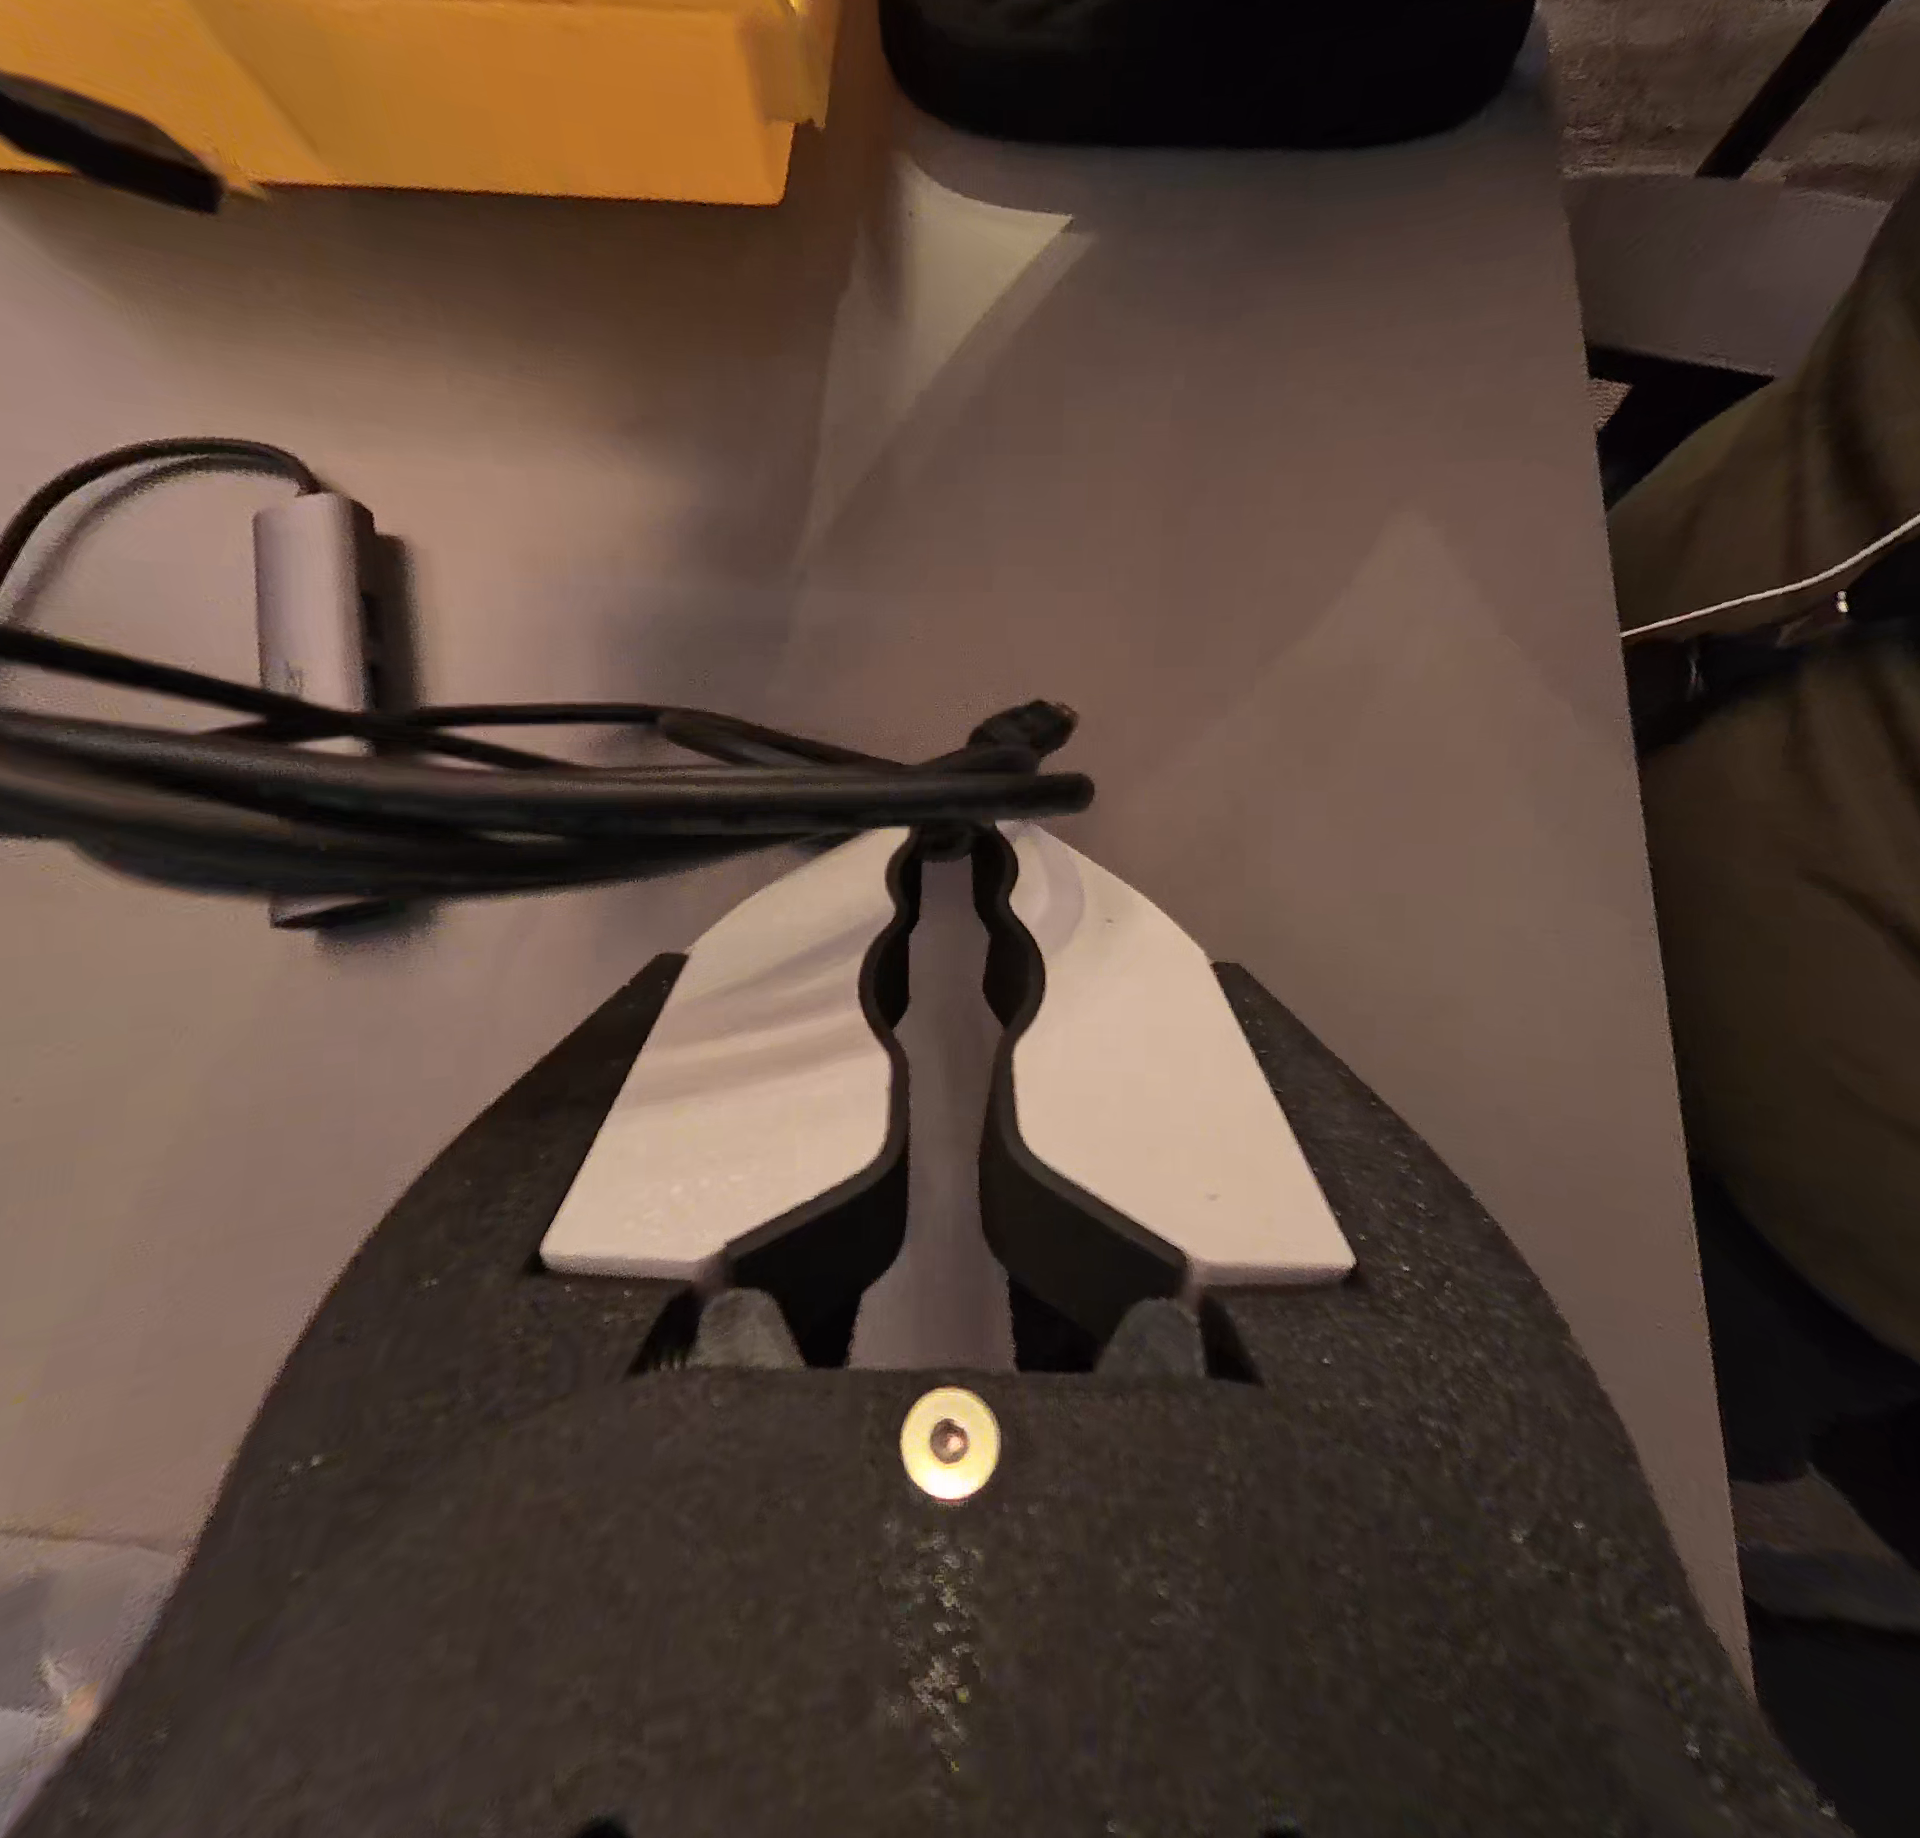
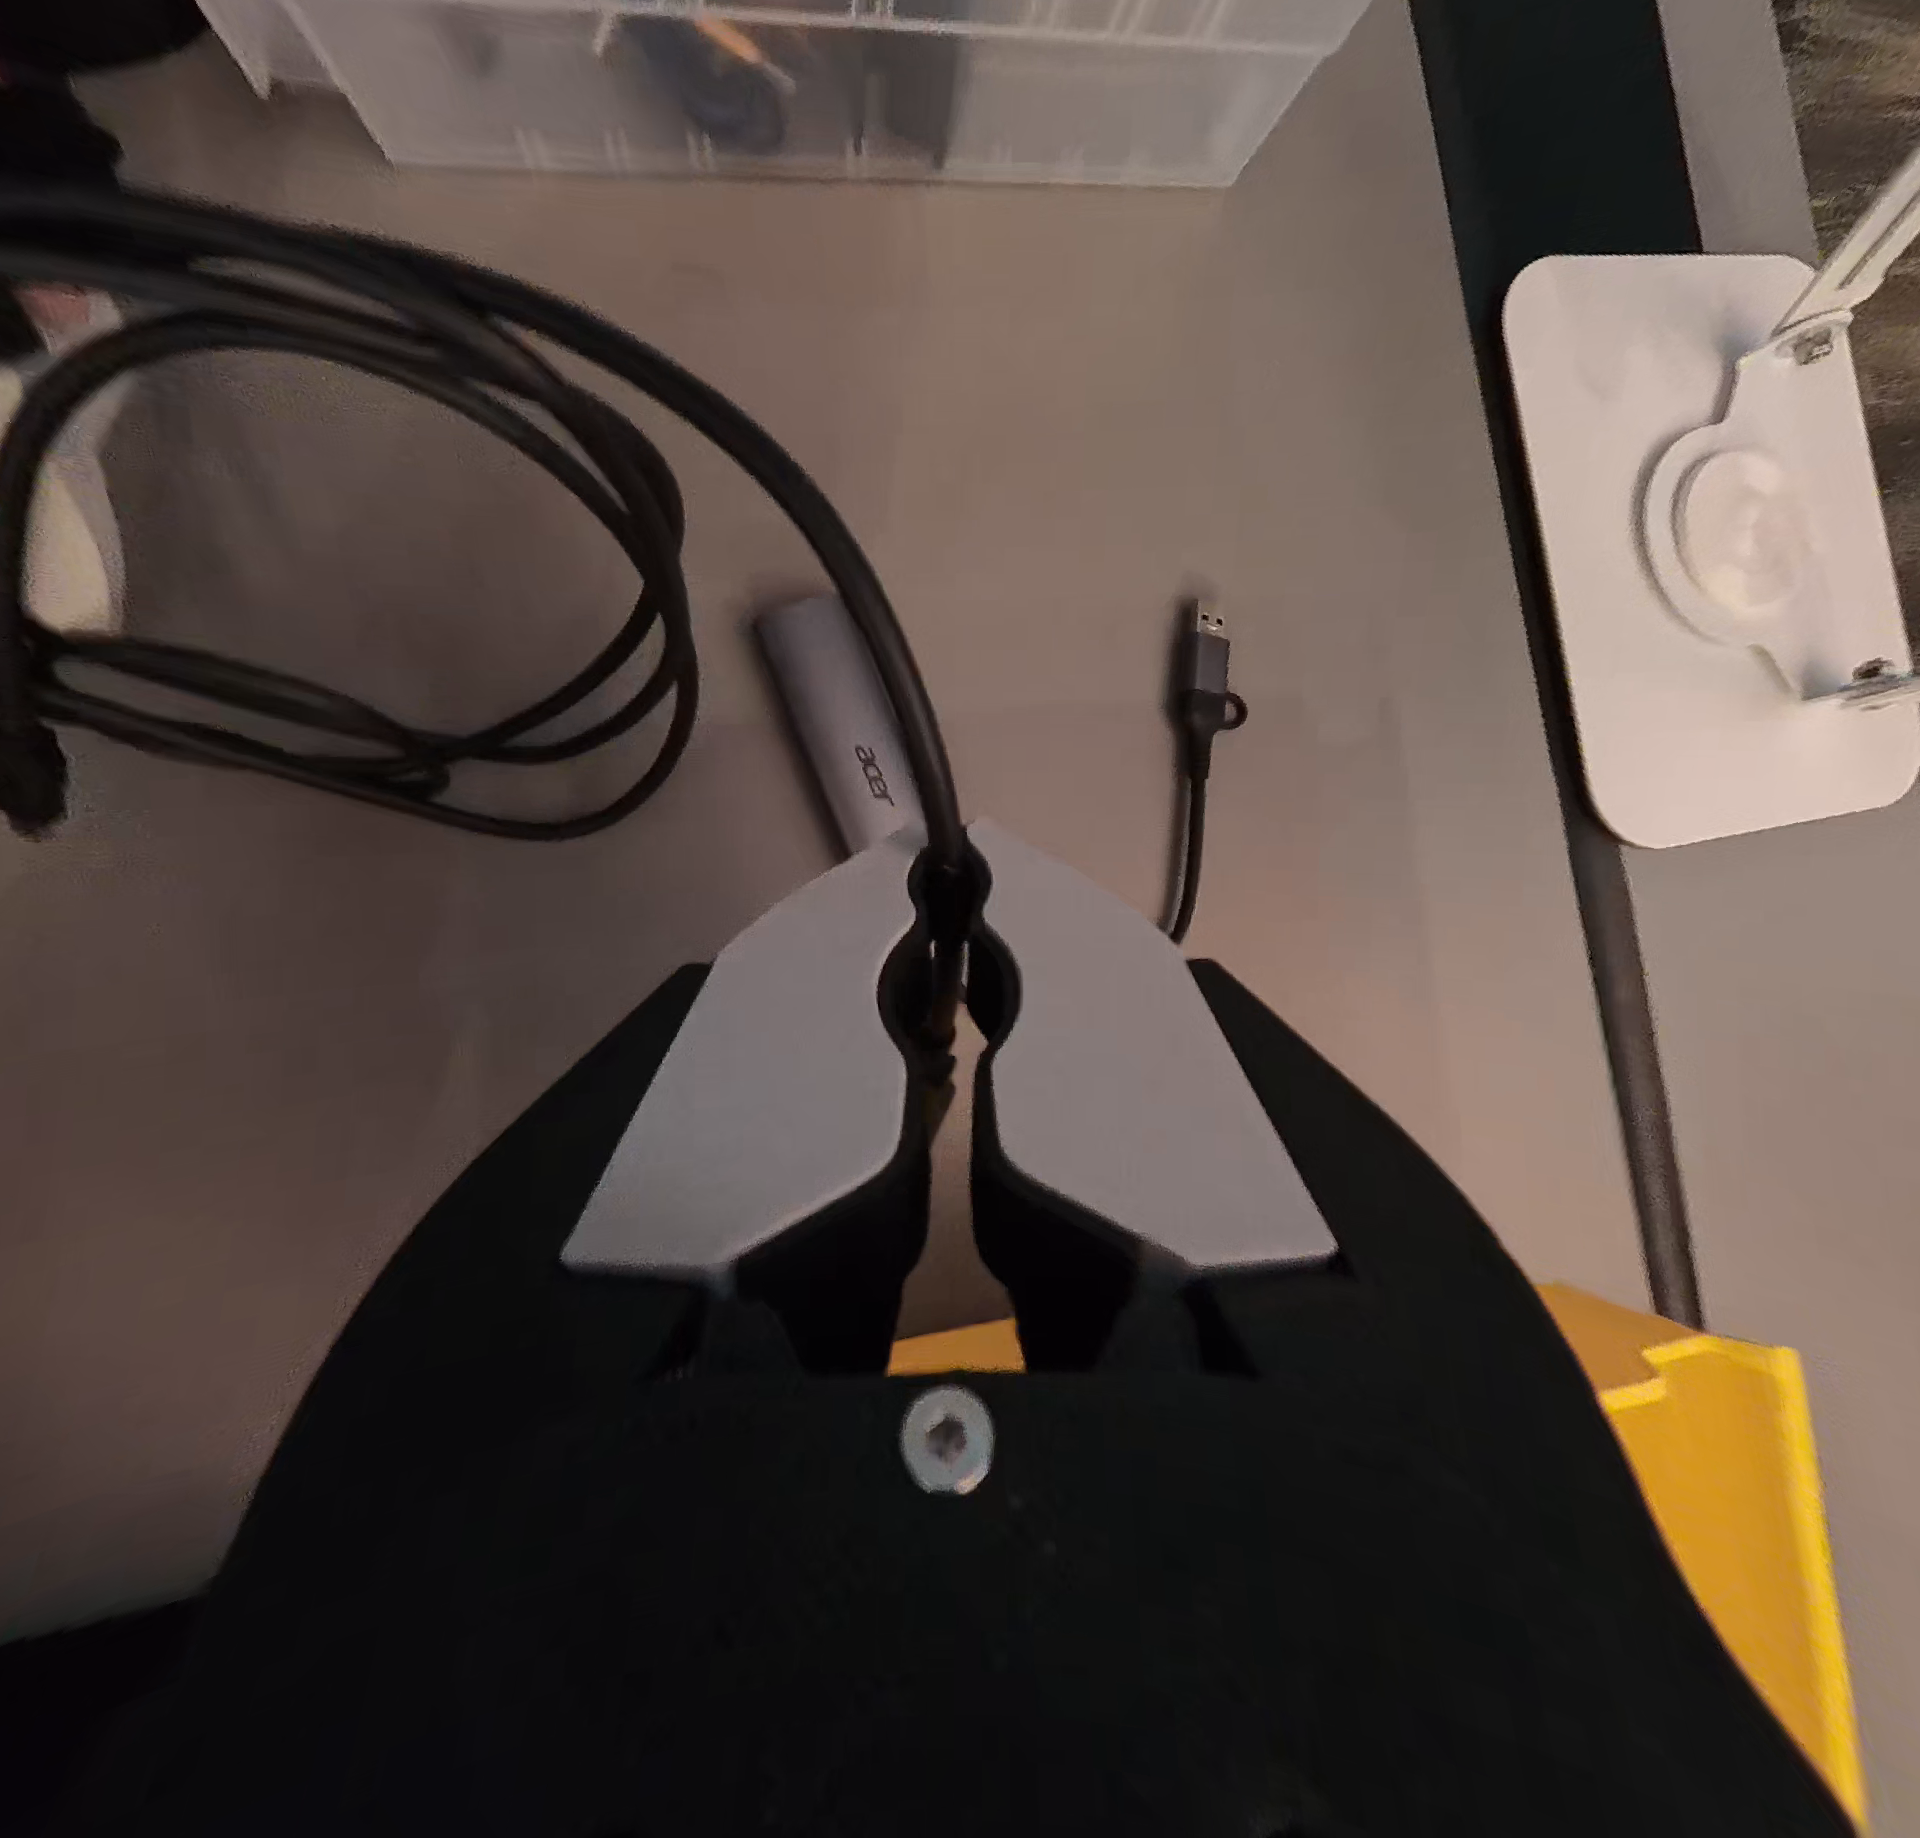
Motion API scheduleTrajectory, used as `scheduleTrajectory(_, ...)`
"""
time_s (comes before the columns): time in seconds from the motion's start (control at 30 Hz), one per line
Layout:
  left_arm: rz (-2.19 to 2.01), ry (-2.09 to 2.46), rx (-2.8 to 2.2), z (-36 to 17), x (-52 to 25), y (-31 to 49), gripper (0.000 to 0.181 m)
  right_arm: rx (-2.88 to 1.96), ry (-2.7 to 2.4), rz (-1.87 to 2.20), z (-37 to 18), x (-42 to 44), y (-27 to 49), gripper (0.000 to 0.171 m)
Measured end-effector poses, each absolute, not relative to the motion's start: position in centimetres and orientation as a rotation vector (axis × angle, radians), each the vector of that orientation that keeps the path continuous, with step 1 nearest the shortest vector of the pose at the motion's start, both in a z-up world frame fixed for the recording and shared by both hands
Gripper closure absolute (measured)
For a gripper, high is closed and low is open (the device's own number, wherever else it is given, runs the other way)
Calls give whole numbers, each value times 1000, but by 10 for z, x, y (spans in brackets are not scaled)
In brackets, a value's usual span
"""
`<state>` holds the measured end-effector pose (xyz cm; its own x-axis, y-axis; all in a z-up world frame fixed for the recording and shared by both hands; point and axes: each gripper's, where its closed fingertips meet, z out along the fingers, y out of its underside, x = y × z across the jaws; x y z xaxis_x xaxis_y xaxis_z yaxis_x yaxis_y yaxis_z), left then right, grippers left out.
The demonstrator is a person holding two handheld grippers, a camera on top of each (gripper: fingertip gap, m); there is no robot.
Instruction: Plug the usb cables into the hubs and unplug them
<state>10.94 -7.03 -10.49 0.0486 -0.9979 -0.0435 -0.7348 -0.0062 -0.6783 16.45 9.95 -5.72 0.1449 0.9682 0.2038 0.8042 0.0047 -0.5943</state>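
Each wrist camera sits behind its own jaws, looking steeply down, close over the grey counter. Both views share the black cable coil, silver hub and yellow box.

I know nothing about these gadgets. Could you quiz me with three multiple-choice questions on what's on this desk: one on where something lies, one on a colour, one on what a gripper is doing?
1. Where does the loose USB plug lie, in the right wrist view?
A. inside the clear organiser
B. on the table, right of the silver hub
C. on the white lamp base

2. What colour is the cardboard box?
A. yellow
B. blue
C. green

3. What is the right hand-held gripper doing?
A. wide open, empty
B. shut on the black cable
C. resting in the box

Answers:
1 B: it lies flat on the bare table, beside the silver hub.
2 A: its flaps are plainly yellow.
3 B: its tips close around the black cable.
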Motion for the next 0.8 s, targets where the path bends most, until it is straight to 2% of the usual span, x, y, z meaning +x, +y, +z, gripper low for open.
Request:
scheduleTrajectory(0.13,-548,1698,-1810,-98,93,-64,167,-1768,-1727,176,-61,170,110,171)
scheduleTrajectory(0.23,-414,1693,-1825,-86,75,-58,164,-1694,-1724,243,-53,162,105,171)
scheduleTrajectory(0.5,-250,1589,-1807,-31,32,-42,169,-1590,-1817,325,-44,158,82,171)
scheduleTrajectory(0.67,-398,1357,-1782,13,55,-10,158,-1466,-1859,327,-36,142,67,171)
scheduleTrajectory(0.8,-453,1386,-1728,18,96,16,157,-1346,-1896,313,-31,131,55,171)
